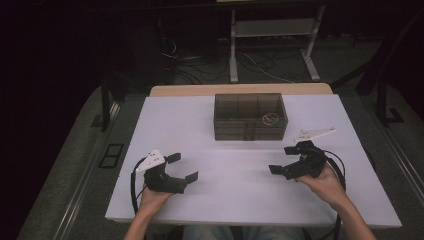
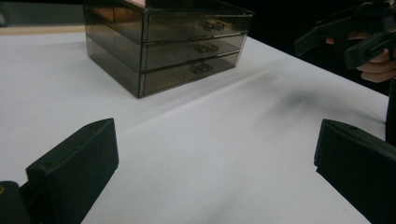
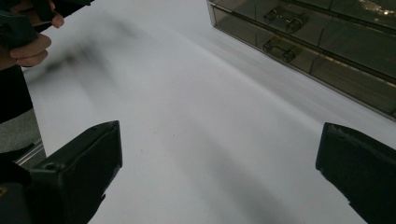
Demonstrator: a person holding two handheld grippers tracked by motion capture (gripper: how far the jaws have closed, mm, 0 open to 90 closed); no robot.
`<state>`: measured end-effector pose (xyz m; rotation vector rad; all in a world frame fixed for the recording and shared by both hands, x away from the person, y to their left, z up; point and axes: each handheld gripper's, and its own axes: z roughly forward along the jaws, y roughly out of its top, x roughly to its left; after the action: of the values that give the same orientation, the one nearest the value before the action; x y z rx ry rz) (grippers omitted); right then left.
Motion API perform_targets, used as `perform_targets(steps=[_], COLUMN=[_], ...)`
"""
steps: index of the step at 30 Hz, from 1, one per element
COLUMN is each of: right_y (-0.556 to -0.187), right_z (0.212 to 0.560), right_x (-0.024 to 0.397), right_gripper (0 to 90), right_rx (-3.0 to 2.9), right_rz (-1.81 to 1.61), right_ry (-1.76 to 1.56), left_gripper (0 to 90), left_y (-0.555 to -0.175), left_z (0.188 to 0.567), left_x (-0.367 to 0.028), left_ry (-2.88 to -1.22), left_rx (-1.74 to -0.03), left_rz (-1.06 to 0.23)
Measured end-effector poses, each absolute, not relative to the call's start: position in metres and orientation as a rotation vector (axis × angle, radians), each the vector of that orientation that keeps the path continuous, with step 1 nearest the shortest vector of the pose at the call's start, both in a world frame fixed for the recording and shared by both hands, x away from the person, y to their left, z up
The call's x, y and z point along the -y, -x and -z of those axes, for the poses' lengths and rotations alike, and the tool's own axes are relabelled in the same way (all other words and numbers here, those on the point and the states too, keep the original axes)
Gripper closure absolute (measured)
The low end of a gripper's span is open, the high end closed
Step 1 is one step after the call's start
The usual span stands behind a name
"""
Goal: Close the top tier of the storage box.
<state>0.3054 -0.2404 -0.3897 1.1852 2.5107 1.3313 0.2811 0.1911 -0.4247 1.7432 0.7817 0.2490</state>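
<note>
1. We see a dark see-through drawer box (image 1: 250, 117) at the upper middle of the high view, on the white counter (image 1: 235, 190).
2. Our left gripper (image 1: 182, 167) sits at the lower left, its jaws wide apart, holding nothing.
3. Our right gripper (image 1: 285, 160) sits at the lower right, jaws wide apart too, near the box but not touching it.

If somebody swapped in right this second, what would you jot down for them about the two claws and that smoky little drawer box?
Left claw: open, empty, near the table's front left.
Right claw: open, empty, front right, nearer the drawer box.
Box: far centre of the table, three tiers of drawers, all shut; something small and golden shows through its top at the right.
Done: nothing visible yet.
Left: probably reach the box and open a drawer by its handle.
</note>
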Motion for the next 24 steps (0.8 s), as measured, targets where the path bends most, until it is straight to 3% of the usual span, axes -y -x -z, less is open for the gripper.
perform_targets(steps=[24], right_y=[-0.263], right_z=[0.416], right_x=[0.280], right_gripper=[0.0], right_rx=[-2.312], right_rz=[-1.448], right_ry=[-1.279], left_gripper=[0.0], left_y=[-0.281], left_z=[0.426], left_x=[-0.190], left_ry=[-1.757], left_rx=[-0.785], left_rz=[-0.235])
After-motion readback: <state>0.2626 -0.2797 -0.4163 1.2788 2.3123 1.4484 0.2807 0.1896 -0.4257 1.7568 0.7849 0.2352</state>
